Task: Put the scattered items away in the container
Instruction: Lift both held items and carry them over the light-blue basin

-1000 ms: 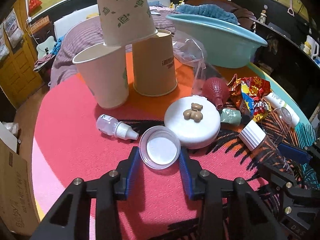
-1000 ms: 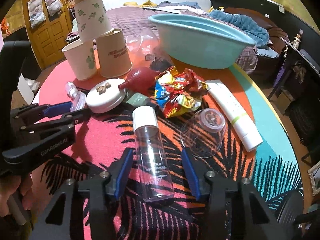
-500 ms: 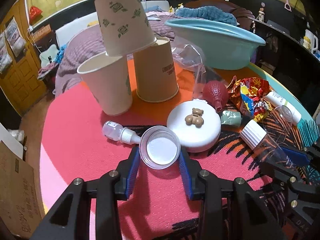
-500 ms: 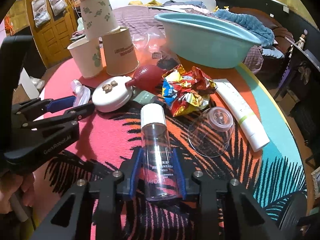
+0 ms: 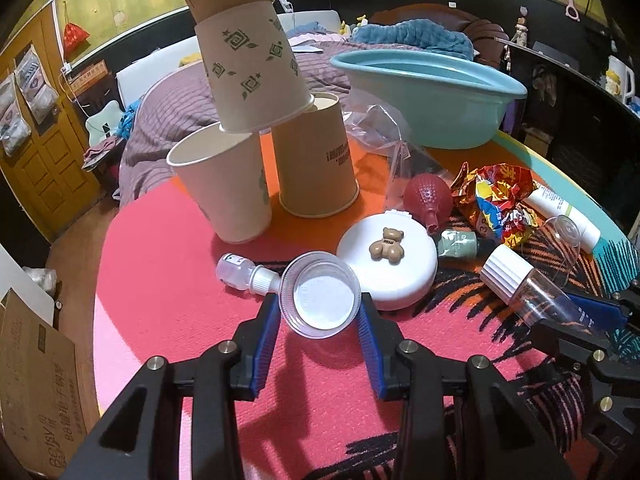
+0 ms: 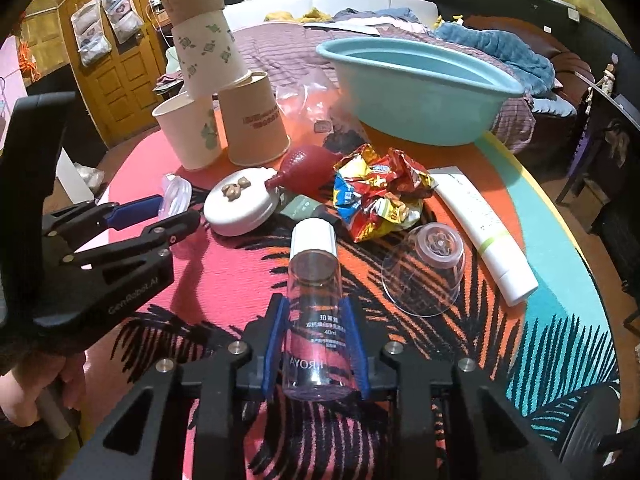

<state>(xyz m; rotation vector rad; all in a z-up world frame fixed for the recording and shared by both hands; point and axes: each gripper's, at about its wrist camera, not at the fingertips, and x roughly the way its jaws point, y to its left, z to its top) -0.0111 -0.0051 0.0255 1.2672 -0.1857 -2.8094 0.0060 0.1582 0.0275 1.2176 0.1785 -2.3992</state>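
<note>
Both grippers loaded: left gripper (image 5: pixel 320 316) pinches clear round plastic lid (image 5: pixel 320 300) w/ white inner disc, tilted off the mat; right gripper (image 6: pixel 314 346) jaws just closed onto clear cylindrical bottle (image 6: pixel 314 312), ribbed white cap. Teal plastic basin (image 6: pixel 416 96) at table's far side, well apart. Rt view only: person's hand (image 6: pixel 24 396) on left handle, clear cup's (image 6: pixel 424 272) embossed base. Lt view only: small dropper bottle (image 5: pixel 244 276).

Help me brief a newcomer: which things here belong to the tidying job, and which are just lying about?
Part of the job:
- teal basin, the container
- clear bottle, in the right claw
- small clear lid, in the left claw
- white round case
- crumpled snack wrapper
- white tube
- clear cup

Just lying about:
- stacked paper cups
- cardboard box
</note>
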